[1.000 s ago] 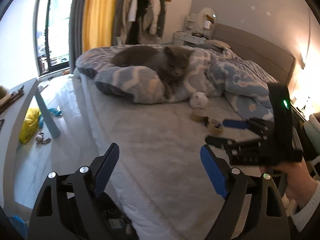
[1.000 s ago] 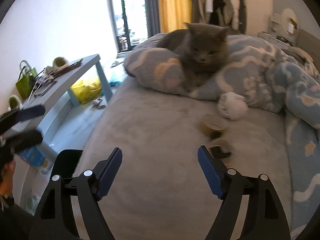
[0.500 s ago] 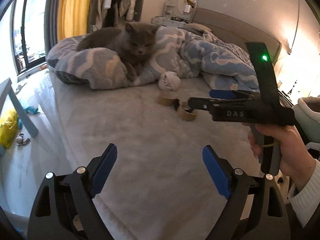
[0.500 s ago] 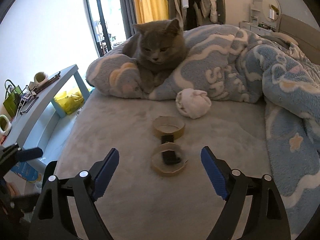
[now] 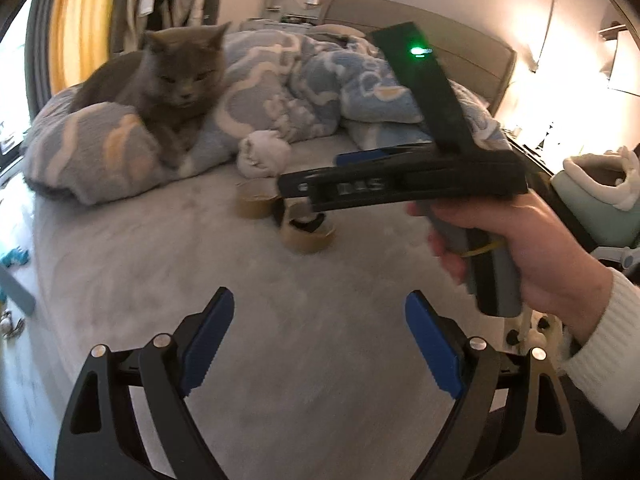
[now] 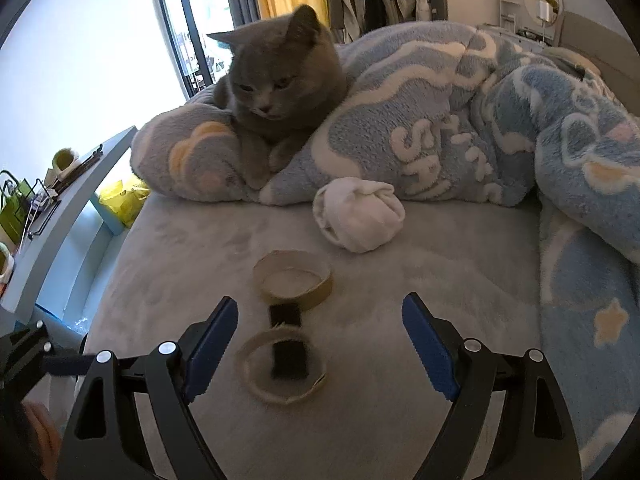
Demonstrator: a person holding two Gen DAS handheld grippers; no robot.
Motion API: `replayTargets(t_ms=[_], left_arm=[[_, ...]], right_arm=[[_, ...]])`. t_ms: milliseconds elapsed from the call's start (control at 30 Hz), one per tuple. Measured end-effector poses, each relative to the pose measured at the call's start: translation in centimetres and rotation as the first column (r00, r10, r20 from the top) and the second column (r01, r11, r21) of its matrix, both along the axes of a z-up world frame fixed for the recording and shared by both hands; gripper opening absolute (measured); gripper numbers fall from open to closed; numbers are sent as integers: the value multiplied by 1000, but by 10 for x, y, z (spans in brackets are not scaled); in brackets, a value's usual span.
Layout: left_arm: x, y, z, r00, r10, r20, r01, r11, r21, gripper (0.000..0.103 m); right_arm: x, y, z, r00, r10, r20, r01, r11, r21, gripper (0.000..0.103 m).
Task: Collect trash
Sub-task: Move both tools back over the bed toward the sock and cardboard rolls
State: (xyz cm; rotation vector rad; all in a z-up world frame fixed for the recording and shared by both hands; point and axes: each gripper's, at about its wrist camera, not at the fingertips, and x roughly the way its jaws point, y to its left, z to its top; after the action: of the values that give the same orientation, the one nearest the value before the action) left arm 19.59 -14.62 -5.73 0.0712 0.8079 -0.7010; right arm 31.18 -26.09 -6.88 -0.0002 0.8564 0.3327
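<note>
1. Since the earlier frames, the right gripper [image 6: 320, 350] has closed in on the near tape ring [image 6: 282, 366], which now sits between its spread blue pads, untouched.
2. Far tape ring [image 6: 293, 279] lies just beyond the near ring; a black strip [image 6: 285, 314] runs between them.
3. White cloth ball [image 6: 357, 218] beyond the near ring, beside blanket [image 6: 440, 140] and cat [image 6: 280, 76].
4. Left gripper [image 5: 318, 346] released, hovering over bare bed [image 5: 160, 272] short of the near ring [image 5: 308, 236].
5. Bed edge left of the near ring; open sheet all round it.

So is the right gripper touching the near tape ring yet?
Apart. In the right wrist view the right gripper is wide open, and the near tape ring lies between its fingers with bare bed showing on both sides.
</note>
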Motion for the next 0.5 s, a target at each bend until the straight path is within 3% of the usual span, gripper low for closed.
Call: replayTargets(t_ms=[500], left_arm=[[41,-22,-19,998,-50,-41,48,998,-50,89]], right_arm=[[48,-13,-13,999,-9,-33,10,1000,27,85]])
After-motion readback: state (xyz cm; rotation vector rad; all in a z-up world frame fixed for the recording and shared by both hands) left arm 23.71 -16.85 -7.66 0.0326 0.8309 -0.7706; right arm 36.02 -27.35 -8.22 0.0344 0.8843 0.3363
